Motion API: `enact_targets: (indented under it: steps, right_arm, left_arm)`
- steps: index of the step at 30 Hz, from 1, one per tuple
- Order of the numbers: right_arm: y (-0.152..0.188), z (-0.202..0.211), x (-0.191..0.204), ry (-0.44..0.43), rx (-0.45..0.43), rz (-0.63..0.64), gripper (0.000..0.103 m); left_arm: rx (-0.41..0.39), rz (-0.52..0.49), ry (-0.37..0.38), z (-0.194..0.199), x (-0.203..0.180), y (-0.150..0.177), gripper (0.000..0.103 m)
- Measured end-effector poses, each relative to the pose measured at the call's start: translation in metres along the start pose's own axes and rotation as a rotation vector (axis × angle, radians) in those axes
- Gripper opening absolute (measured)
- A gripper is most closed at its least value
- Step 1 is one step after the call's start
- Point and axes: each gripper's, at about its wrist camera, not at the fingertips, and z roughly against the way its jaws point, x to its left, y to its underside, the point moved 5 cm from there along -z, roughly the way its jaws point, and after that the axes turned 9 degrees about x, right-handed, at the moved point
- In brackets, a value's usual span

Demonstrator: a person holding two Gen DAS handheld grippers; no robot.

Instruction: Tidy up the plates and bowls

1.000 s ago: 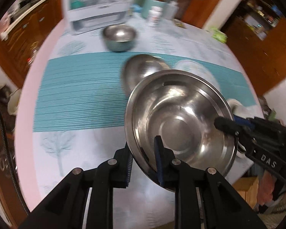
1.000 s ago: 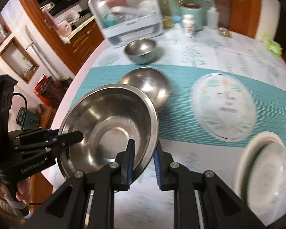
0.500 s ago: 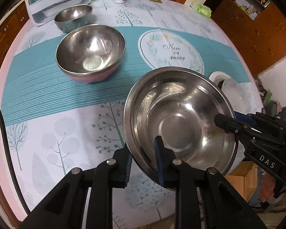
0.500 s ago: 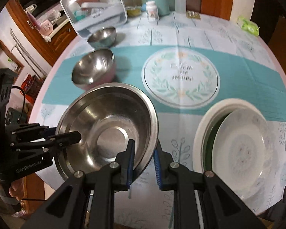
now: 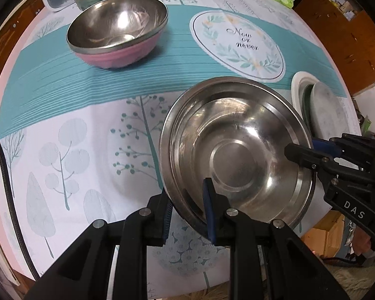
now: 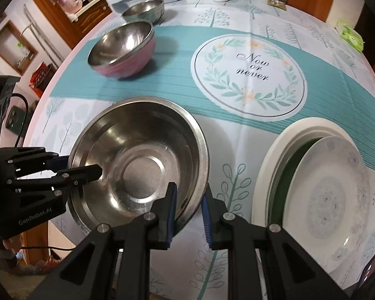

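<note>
Left of the wreath print [image 6: 248, 75], my left gripper [image 5: 187, 215] and right gripper [image 6: 188, 208], jaws clenched on opposite rims of the steel basin [image 6: 140, 165], have brought it down close over the surface [image 5: 87, 150], nearly ready to set beside the white plate [image 6: 330, 200].

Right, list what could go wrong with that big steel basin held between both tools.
1. The steel basin is pinched only at its thin rim by the left tool and the right tool; if either slips, it could tip and drop onto the table.
2. It hangs close beside the stacked plates; swinging that way could knock them.
</note>
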Motion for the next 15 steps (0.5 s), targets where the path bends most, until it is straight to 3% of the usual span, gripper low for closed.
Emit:
enact_targets:
  steps: [6, 15]
  right_arm:
    - [0.004, -0.01, 0.001, -0.002, 0.032, 0.03, 0.019]
    - [0.006, -0.003, 0.0, 0.013, 0.024, 0.046, 0.021]
  left_arm:
    - [0.025, 0.013, -0.008, -0.012, -0.001, 0.005, 0.021]
    - [-0.014, 0.041, -0.013, 0.002, 0.003, 0.008, 0.043]
